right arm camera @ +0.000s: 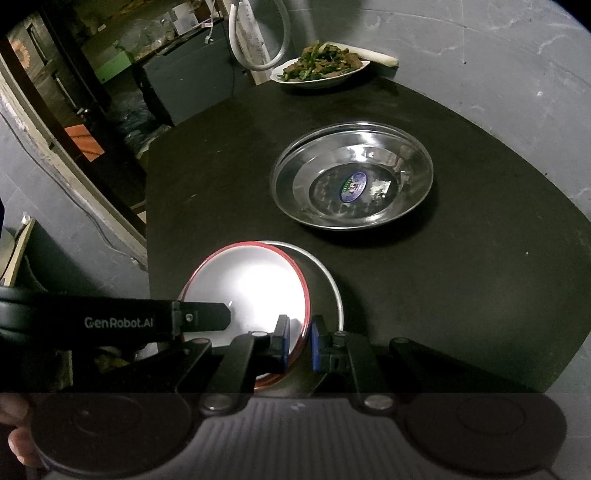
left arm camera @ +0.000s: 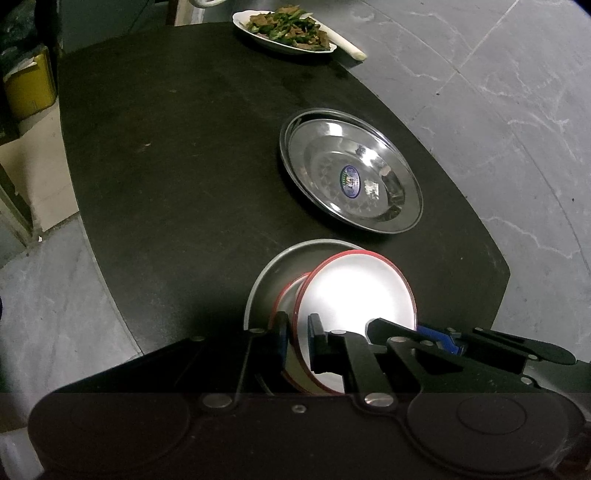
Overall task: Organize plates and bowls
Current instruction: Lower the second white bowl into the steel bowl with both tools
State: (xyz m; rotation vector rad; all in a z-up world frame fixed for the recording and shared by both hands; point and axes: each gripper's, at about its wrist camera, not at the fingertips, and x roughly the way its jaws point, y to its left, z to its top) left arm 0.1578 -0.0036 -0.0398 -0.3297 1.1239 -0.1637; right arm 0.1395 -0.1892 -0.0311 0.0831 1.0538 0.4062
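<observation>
A white bowl with a red rim (left arm camera: 354,291) (right arm camera: 251,288) lies tilted over a second red-rimmed bowl (left arm camera: 286,295), both inside a grey metal dish (left arm camera: 262,280) (right arm camera: 327,284) at the near end of the black table. My left gripper (left arm camera: 299,341) is shut on the white bowl's near rim. In the right wrist view it shows as a black finger at the left (right arm camera: 223,315). My right gripper (right arm camera: 300,345) is shut on the same bowl's rim on the opposite side. Its blue pad shows at the right in the left wrist view (left arm camera: 415,328).
Stacked steel plates (left arm camera: 351,173) (right arm camera: 351,177) sit mid-table beyond the bowls. A white dish of cooked food (left arm camera: 288,29) (right arm camera: 317,68) and a pale leek stalk (left arm camera: 349,48) (right arm camera: 382,57) lie at the far edge. The grey tiled floor (left arm camera: 498,110) surrounds the table. Boxes (left arm camera: 29,85) stand left.
</observation>
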